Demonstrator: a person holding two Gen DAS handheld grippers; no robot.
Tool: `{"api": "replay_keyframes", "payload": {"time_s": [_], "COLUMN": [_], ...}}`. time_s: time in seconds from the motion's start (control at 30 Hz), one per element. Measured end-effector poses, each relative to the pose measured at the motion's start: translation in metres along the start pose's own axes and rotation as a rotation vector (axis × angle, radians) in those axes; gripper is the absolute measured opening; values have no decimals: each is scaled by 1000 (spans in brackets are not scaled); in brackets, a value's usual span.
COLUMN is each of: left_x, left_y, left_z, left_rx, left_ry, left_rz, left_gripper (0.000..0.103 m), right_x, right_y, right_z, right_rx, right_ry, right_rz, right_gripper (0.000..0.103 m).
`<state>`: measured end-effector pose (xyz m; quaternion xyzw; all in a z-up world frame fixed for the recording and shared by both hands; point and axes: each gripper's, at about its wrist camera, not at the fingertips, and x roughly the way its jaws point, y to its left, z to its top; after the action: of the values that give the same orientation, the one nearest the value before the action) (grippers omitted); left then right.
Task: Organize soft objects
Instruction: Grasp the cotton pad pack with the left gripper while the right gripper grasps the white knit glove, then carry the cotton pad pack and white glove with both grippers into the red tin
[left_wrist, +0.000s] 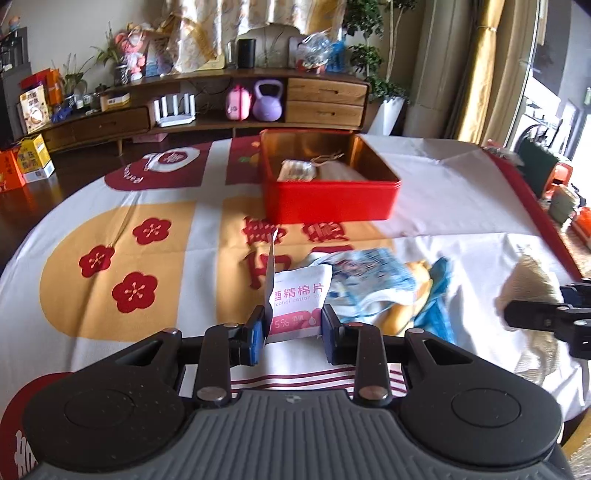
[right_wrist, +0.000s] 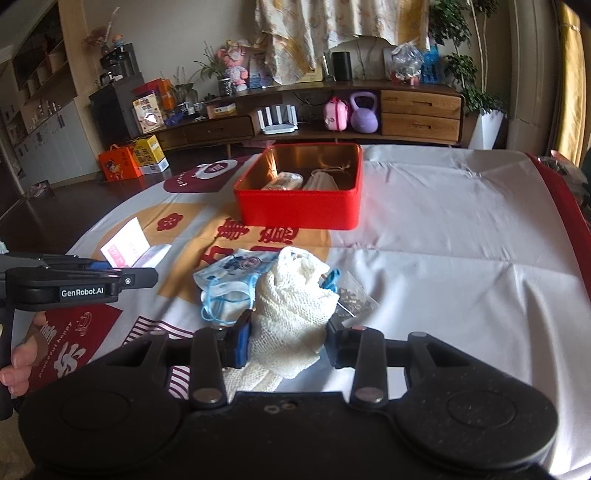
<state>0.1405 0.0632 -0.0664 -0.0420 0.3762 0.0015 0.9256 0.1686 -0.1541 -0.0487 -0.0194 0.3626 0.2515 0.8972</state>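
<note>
My left gripper is shut on a white and pink alcohol cotton pad packet, held clear of the tablecloth. From the right wrist view the same packet sticks up from that gripper at the left edge. My right gripper is shut on a cream mesh cloth that bunches up between the blue pads. A red tin box stands open further back, its front wall facing me; a wrapped packet and a small string pouch lie inside. Blue-printed face masks lie on the cloth in front of it.
The round table wears a white, gold and red cloth. A small clear bag of dark bits lies beside the mesh cloth. A hand holds the left gripper's handle. A low wooden sideboard stands behind the table.
</note>
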Motion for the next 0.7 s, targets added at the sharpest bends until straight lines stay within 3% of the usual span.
{"api": "replay_keyframes", "payload": {"time_s": [0.7], "left_x": [-34], "left_y": [-36], "left_z": [60], "left_rx": [61], "left_ry": [-77], "left_rz": [-56], "left_gripper": [31], "right_x": [-11], "right_y": [15], "right_z": [62], "right_rx": [-130], "right_ry": [-40], "right_rz": [29], "right_gripper": [37]}}
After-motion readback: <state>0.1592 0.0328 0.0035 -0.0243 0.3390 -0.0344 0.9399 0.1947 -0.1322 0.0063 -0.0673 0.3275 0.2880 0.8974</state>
